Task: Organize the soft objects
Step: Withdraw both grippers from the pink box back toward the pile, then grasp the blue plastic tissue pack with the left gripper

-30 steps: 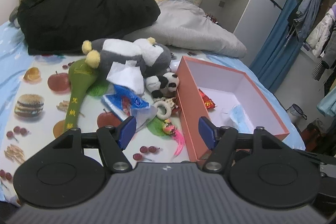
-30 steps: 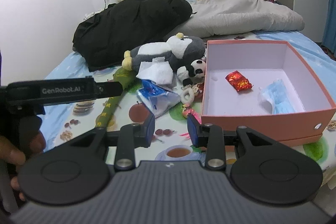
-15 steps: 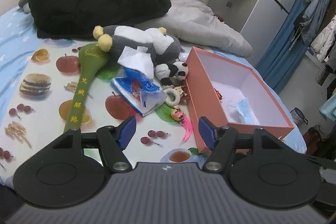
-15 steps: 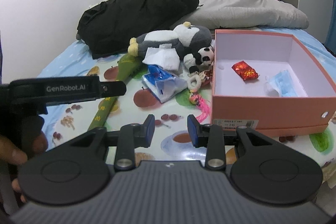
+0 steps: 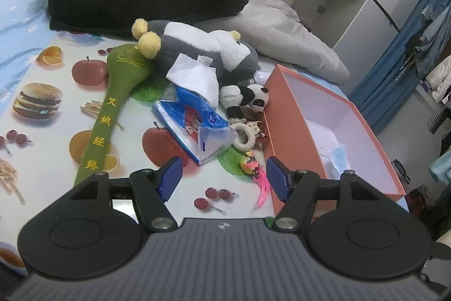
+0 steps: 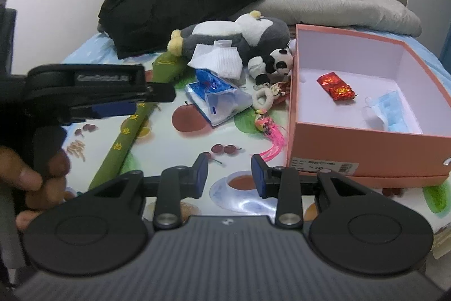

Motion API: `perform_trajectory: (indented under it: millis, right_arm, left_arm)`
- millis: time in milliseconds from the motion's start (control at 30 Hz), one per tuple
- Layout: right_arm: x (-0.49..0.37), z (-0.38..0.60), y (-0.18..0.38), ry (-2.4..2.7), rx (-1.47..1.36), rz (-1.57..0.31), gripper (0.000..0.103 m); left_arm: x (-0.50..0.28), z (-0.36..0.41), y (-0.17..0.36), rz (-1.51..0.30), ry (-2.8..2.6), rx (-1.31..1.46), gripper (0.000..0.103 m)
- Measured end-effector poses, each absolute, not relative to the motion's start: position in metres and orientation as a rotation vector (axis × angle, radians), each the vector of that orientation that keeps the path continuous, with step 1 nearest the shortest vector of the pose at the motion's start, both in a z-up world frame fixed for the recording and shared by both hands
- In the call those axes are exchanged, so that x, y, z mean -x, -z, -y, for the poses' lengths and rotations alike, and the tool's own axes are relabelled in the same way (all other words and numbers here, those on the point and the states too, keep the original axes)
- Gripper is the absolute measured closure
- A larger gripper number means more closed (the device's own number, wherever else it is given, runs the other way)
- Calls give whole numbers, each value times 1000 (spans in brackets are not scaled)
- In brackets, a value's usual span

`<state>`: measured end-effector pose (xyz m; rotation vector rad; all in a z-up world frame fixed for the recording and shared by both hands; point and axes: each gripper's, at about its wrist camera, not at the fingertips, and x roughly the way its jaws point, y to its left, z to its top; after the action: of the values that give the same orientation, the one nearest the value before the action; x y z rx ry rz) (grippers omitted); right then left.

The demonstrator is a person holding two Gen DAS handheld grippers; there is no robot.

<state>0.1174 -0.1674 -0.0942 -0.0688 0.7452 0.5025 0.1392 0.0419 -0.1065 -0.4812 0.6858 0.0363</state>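
green plush mallet [image 5: 112,106]: yellow "艾绒经络" | left hand-held gripper [image 6: 112,107]: "GenRobot.AI" | box label [image 6: 324,166]: unreadable

**Gripper and hand status**

Left gripper [image 5: 224,178]: jaws spread wide, nothing between the blue pads [image 5: 169,178]. It is held level, short of the near end of the pink box [image 5: 284,131], fingers directed past that box's left wall.

Right gripper [image 6: 229,178]: jaws parted to a narrower gap, nothing held. It sits low, just left of the pink box's near left corner.

The person's left hand [image 6: 33,177] grips the left gripper's handle, fingers curled around it.
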Motion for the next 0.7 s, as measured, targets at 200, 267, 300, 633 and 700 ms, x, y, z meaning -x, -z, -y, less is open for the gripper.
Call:
perform_trajectory:
  millis: [200,267,300,633,700]
  right_arm:
    - [-138,145,99,-507,128,-737,67]
    - [-146,138,101,-507,139,-735,67]
    - [-150,135,103,-503,149,-736,67]
    - [-193,114,124,-464,211,-791,67]
    - [-199,109,126,-464,233,-797,67]
  left_arm:
    - [-173,-54,124,-714,-14,535,33]
    - [-184,-58,128,-720,-7,553,33]
    - [-189,-60,130,-725,-6,562,33]
    - [-237,-85,151,-766,-6,686,38]
    - [-247,-89,155,-780,-11,709,39]
